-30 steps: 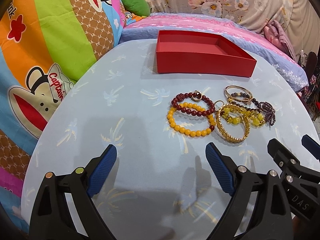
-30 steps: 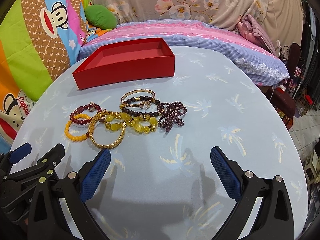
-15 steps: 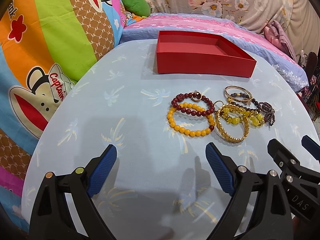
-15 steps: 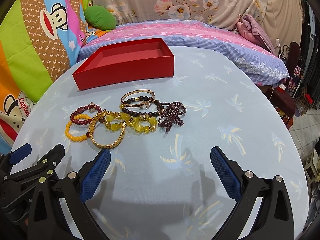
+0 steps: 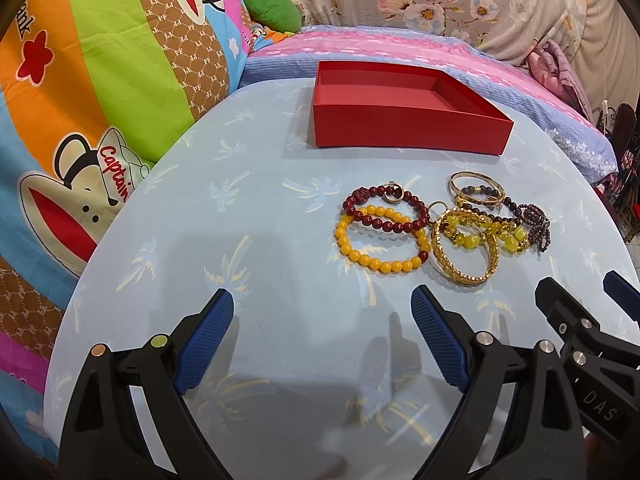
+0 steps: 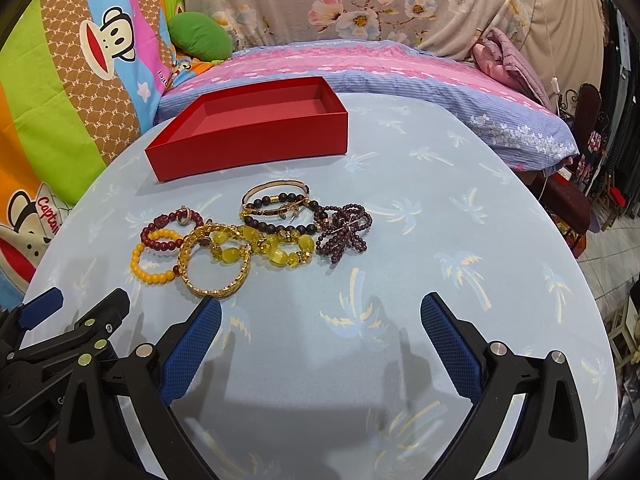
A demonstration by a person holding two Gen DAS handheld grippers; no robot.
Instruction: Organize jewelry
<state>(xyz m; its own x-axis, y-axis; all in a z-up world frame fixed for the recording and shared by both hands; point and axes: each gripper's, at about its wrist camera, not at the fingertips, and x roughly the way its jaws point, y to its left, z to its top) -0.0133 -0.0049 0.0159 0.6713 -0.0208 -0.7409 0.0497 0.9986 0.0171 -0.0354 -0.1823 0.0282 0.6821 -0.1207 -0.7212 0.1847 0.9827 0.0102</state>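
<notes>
An empty red box (image 5: 408,128) (image 6: 256,140) stands at the far side of the round table. In front of it lies a heap of bracelets: an orange bead bracelet (image 5: 380,266) (image 6: 154,277), a dark red bead bracelet (image 5: 384,222) (image 6: 166,244), a gold bangle (image 5: 466,278) (image 6: 214,290), a yellow stone bracelet (image 6: 276,254), a thin gold bangle (image 5: 476,178) (image 6: 274,186) and a purple bead bracelet (image 5: 536,222) (image 6: 342,234). My left gripper (image 5: 322,338) is open and empty, near side of the heap. My right gripper (image 6: 320,342) is open and empty, right of the heap.
The table wears a light blue cloth with palm prints (image 6: 460,220). Colourful monkey-print bedding (image 5: 80,100) rises at the left, a pink and blue bed (image 6: 400,68) lies behind. The floor and furniture (image 6: 600,200) show past the right edge.
The red box looks slightly nearer in the right wrist view. Otherwise nothing has visibly moved and both grippers stay open.
</notes>
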